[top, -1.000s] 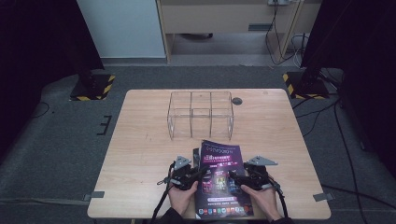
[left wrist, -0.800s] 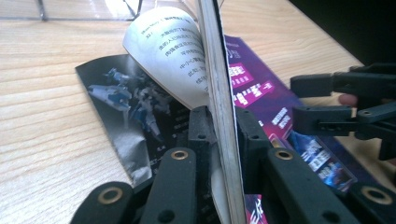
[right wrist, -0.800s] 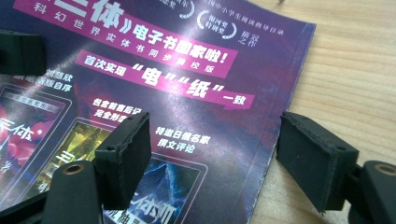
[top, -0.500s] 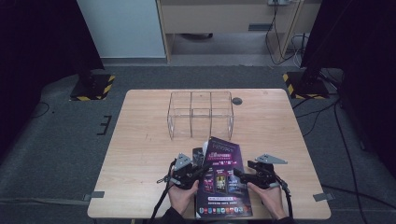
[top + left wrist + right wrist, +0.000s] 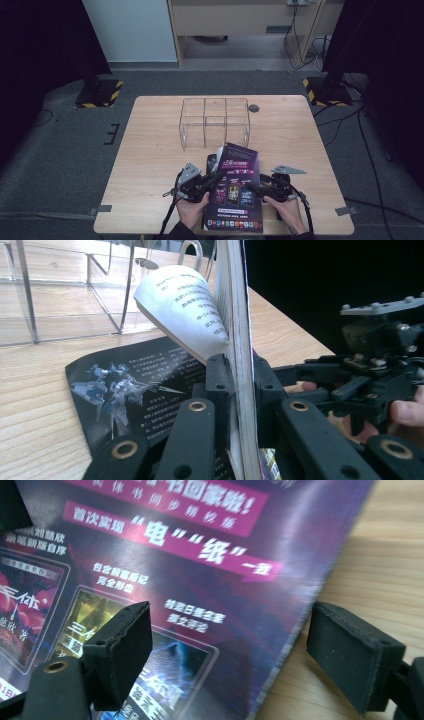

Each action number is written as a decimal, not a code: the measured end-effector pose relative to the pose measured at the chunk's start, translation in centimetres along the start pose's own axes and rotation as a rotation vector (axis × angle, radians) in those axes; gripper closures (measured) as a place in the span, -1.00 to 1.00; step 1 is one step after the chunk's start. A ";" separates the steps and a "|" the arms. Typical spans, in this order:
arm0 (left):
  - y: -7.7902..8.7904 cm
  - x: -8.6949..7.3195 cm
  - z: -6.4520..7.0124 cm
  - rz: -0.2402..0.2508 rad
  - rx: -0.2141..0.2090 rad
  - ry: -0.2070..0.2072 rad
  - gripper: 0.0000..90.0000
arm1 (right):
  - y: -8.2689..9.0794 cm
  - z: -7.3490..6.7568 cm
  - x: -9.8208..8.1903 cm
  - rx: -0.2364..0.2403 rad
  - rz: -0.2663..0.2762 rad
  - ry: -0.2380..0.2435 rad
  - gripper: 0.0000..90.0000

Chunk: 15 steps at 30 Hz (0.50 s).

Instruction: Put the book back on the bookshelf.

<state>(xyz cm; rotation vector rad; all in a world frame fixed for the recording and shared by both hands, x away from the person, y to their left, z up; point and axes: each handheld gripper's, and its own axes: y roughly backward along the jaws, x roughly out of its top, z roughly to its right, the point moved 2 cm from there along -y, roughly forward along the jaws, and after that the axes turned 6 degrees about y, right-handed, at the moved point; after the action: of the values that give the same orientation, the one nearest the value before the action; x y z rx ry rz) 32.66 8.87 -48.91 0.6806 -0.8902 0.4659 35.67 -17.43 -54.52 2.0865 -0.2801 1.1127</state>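
High view: the magazine (image 5: 235,192) lies at the table's (image 5: 150,165) 6 o'clock edge, its cover lifted, likely to turn it. Left gripper (image 5: 239,390), at its 9 o'clock, pinches those pages; right gripper (image 5: 227,650) straddles the 3 o'clock edge, gaping wide, empty. Clear rack (image 5: 215,122) stands at 12.

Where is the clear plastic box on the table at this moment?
In the high view the clear plastic box stands at the far middle of the table, just beyond the magazine.

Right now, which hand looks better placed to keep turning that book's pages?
Probably the left: the left hand-held gripper is shut on the book, pages lifted, while the right hand-held gripper is open astride its edge.
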 end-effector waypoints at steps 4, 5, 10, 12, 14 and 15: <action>0.1 0.0 0.1 0.007 -0.008 -0.005 0.80 | -0.8 -0.2 -0.2 0.030 -0.022 -0.010 -0.57; 0.2 0.0 0.1 0.010 -0.006 -0.011 0.80 | -1.2 -0.3 -0.3 0.055 -0.018 -0.037 -0.59; 0.3 -0.1 -0.2 0.019 -0.002 -0.006 0.80 | -1.1 0.0 -0.2 0.070 -0.025 -0.094 -0.32; 0.4 -0.1 -0.3 0.026 -0.001 0.002 0.80 | -0.9 0.2 -0.2 0.094 -0.025 -0.134 -0.23; 0.4 -0.1 -0.5 0.034 0.005 0.007 0.80 | -0.6 0.0 -0.1 0.115 -0.010 -0.150 -0.15; 0.5 -0.1 -0.7 0.037 0.005 0.013 0.80 | -0.4 -0.1 0.1 0.135 0.007 -0.161 -0.14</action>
<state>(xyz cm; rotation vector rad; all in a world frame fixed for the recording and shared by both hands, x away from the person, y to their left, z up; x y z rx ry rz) 32.65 9.70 -49.17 0.6656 -0.8904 0.5050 35.83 -17.09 -54.63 2.3019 -0.2965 0.9926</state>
